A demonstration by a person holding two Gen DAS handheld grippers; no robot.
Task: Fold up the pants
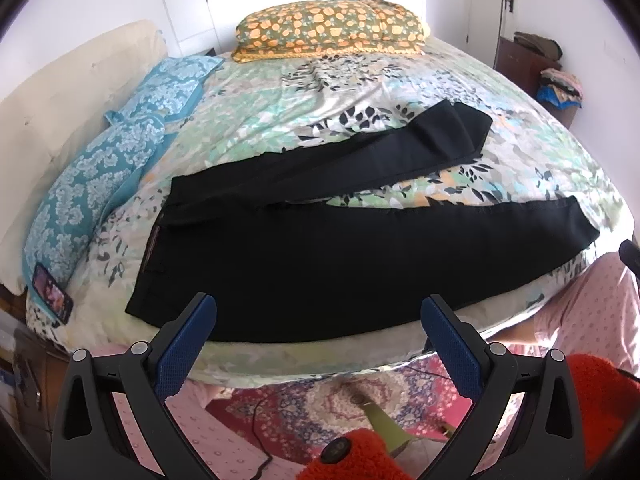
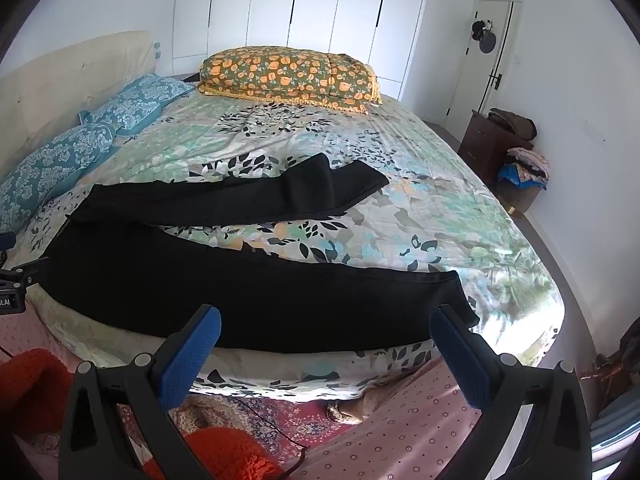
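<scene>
Black pants (image 1: 304,252) lie spread flat on the bed, waistband at the left and both legs running right. The near leg follows the bed's front edge; the far leg (image 1: 420,140) angles away, its cuff end folded over. In the right wrist view the same pants (image 2: 224,284) show the near cuff at the right. My left gripper (image 1: 319,312) hovers open above the bed's front edge, near the seat of the pants, nothing between its blue pads. My right gripper (image 2: 325,322) is open too, just short of the near leg's cuff end.
The bed has a floral sheet (image 1: 304,92), an orange-flowered pillow (image 1: 332,28) at the far side and blue pillows (image 1: 100,168) at the left. A phone (image 1: 52,294) lies at the left corner. A dark nightstand (image 2: 486,142) and laundry basket (image 2: 522,184) stand to the right. A patterned rug (image 2: 256,420) lies below.
</scene>
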